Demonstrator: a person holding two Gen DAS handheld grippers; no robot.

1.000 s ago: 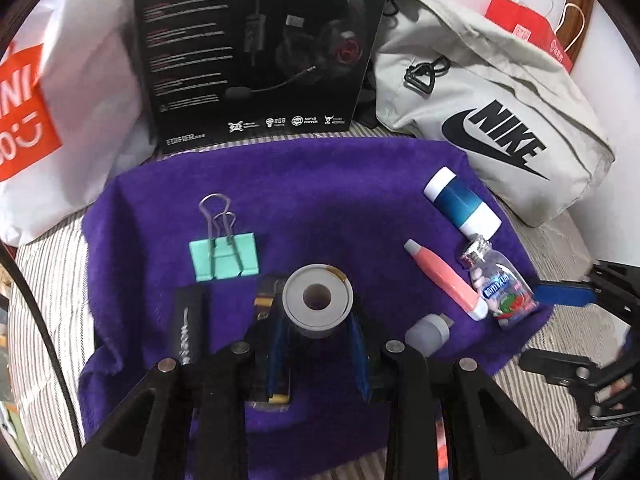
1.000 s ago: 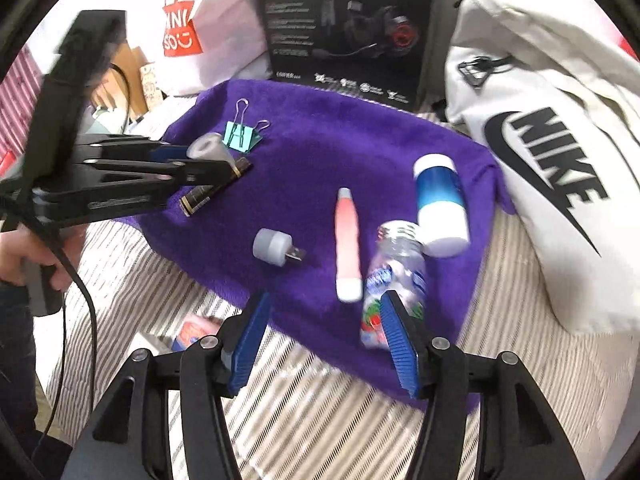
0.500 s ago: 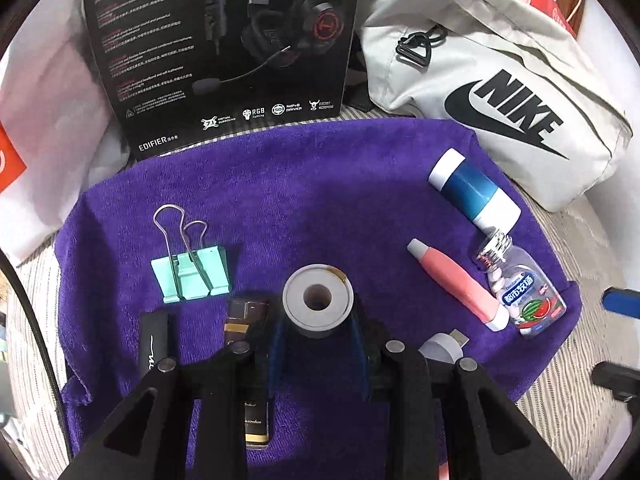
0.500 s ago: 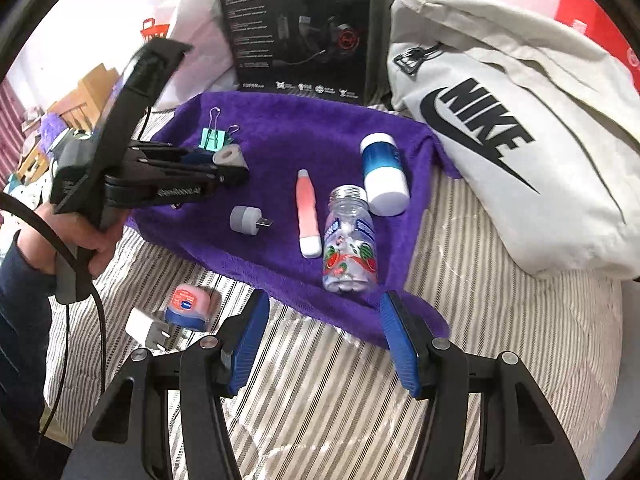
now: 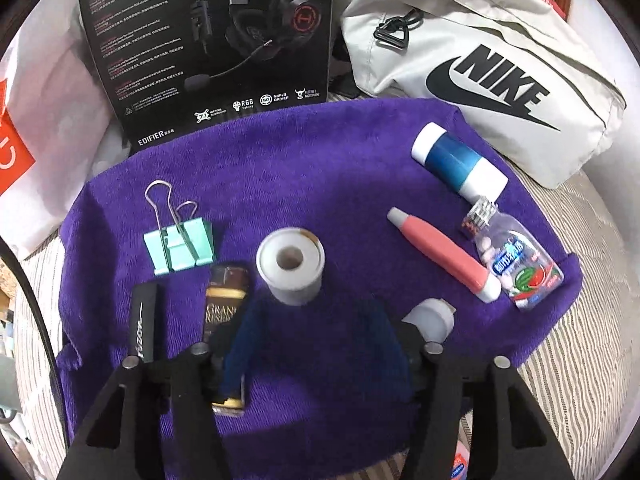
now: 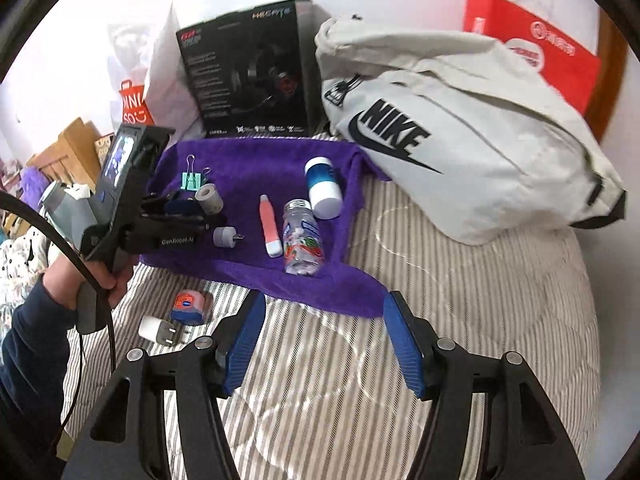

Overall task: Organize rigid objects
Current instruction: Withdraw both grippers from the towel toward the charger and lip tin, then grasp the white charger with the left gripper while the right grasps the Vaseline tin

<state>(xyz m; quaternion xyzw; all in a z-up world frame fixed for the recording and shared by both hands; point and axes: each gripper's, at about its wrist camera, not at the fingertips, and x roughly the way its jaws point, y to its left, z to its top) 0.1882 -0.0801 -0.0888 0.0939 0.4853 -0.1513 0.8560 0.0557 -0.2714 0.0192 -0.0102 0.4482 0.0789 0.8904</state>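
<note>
1. On the purple towel [image 5: 320,152] eight things already lie: a mint binder clip [image 5: 179,246], a black pen-like stick [image 5: 145,322], a dark sachet [image 5: 228,308], a grey tape roll [image 5: 291,265], a small grey adapter [image 5: 430,318], a pink tube [image 5: 442,254], a clear candy bottle [image 5: 516,264] and a blue-and-white canister [image 5: 458,164].
2. The left hand-held gripper [image 5: 316,340] has just been opening; its jaws now stand apart and released, with the tape roll upright on the towel just ahead of them, touched by neither pad. I judge this placement done.
3. The right hand-held gripper [image 6: 324,344] is open and empty, hovering over bare striped bedding at the 6 o'clock side of the towel.
4. Still off the towel, on the bed [image 6: 460,320]: a small blue-and-red tin [image 6: 188,306] and a white plug [image 6: 158,330], both near the towel's 7 o'clock corner. They look like the remaining work, so the task seems mostly done.
5. Free room on the towel is at its centre and toward 12 o'clock, between the clip and the canister.
6. Edges: a black headset box [image 5: 208,40] stands at 12 o'clock and a grey bag [image 5: 500,60] presses in at 2 o'clock, so approaches are best made from 6 o'clock. The candy bottle lies close to the towel's 4 o'clock edge.
</note>
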